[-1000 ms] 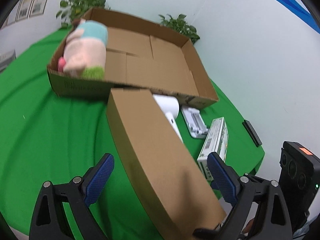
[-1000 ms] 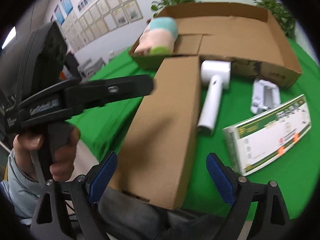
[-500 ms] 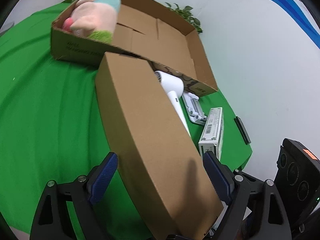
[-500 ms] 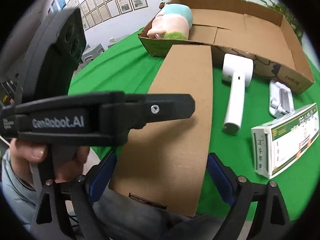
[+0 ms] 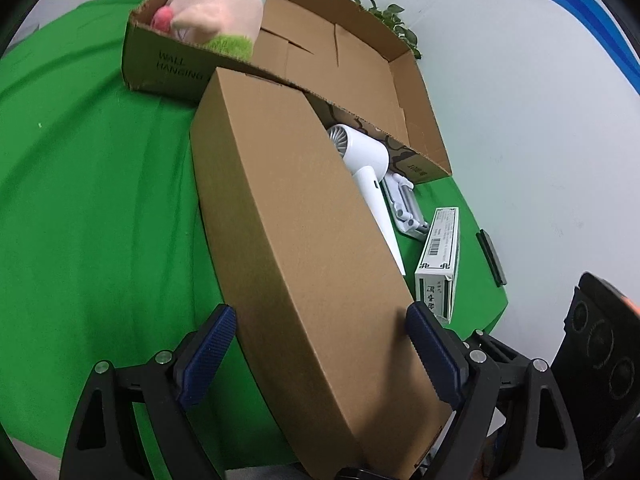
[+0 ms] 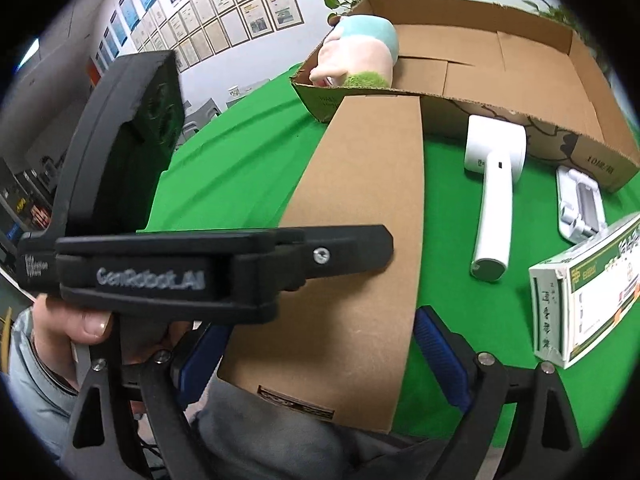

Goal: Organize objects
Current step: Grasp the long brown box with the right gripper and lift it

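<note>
Fig.: I'm lowering my left tongs (image 5: pixel 316 354) and right tongs (image 6: pixel 320 354) astride the long box's (image 5: pixel 296 248) near end; left jaws narrower than a sec ago, both open, pads not yet pressing. Lift w/ both is next, I reckon.
</note>
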### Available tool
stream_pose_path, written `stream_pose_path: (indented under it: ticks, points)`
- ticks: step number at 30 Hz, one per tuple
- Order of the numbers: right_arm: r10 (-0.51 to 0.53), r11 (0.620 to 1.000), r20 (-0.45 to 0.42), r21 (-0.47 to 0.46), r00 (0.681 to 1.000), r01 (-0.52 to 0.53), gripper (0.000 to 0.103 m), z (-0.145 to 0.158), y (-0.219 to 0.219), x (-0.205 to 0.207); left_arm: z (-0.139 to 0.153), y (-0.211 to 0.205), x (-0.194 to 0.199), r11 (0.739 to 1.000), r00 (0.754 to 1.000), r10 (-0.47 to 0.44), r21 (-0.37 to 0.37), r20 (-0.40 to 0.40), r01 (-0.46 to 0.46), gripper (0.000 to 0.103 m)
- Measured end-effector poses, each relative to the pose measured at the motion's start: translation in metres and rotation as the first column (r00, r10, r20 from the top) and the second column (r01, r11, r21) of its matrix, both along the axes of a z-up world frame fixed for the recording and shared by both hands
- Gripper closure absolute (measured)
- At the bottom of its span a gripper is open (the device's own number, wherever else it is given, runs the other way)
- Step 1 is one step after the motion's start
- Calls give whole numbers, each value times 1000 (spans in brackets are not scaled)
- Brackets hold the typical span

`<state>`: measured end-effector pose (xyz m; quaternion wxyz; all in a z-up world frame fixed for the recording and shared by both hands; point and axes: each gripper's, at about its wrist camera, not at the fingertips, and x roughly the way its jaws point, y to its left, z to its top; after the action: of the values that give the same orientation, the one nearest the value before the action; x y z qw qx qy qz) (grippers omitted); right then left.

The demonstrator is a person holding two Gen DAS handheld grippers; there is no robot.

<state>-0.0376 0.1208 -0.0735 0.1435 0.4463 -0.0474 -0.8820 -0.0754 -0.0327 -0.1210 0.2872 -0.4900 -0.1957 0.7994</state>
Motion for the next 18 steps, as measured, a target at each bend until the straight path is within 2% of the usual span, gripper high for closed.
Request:
stream_pose_path:
  ticks: [5, 10, 14, 18]
  points:
    - [-7, 1000, -18, -2, 1000, 7, 13, 0, 6, 2, 2, 3, 2, 1000, 1000, 5, -7, 8, -5, 17]
    - [-23, 995, 3, -97, 1000, 23, 14, 0, 15, -2, 9, 4, 12, 999, 1000, -1, -36, -3, 1, 17]
    - [-1, 980, 30, -199, 1000, 7, 14, -1, 18, -7, 12, -8, 16, 998, 999, 46, -32, 12, -45, 18]
    - [5, 975, 20, -223, 1000, 0, 14, 2, 18, -3, 15, -13, 20, 997, 998, 67, -33, 19, -66, 19]
